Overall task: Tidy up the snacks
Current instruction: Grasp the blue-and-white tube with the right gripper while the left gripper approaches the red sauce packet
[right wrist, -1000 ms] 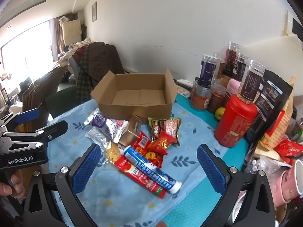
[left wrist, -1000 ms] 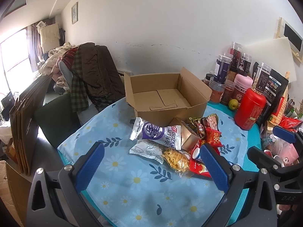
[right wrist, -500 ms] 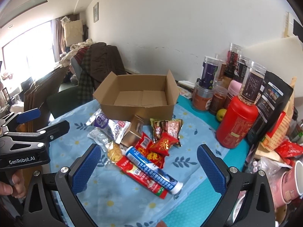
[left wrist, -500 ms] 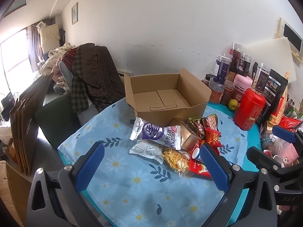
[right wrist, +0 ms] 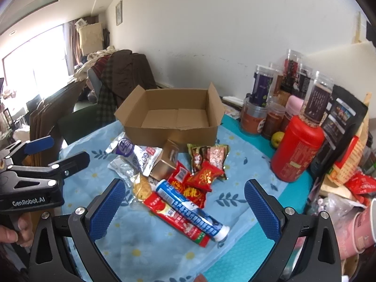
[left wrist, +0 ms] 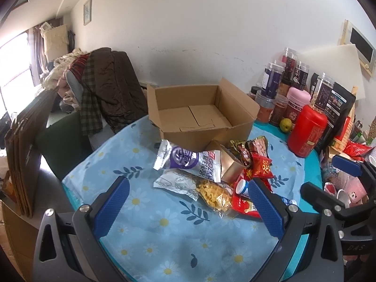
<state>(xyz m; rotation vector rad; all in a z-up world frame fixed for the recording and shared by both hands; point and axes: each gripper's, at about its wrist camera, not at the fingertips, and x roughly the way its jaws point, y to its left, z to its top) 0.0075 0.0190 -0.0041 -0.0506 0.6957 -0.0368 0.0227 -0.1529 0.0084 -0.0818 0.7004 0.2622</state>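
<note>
An empty cardboard box (left wrist: 195, 112) (right wrist: 174, 117) stands open on the blue flowered tablecloth (left wrist: 164, 230). In front of it lies a heap of snacks: a silver-purple bag (left wrist: 188, 162) (right wrist: 134, 152), a clear bag of yellow snacks (left wrist: 213, 195), a gold carton (right wrist: 165, 162), red packets (right wrist: 206, 174) and a blue-white tube (right wrist: 190, 209). My left gripper (left wrist: 188, 206) hovers open just before the heap, holding nothing. My right gripper (right wrist: 185, 209) is open above the tube and the long red packet (right wrist: 176, 218), also holding nothing.
Jars (right wrist: 260, 89), a red canister (right wrist: 298, 148), a green fruit (right wrist: 277, 138) and dark bags crowd the table's right side. Pink cups (right wrist: 362, 228) sit at the near right. A chair piled with clothes (left wrist: 105, 84) and flat cardboard (left wrist: 21, 155) stand left of the table.
My right gripper has drifted slightly forward and left, so the box and snacks sit a little nearer. The left gripper has barely moved.
</note>
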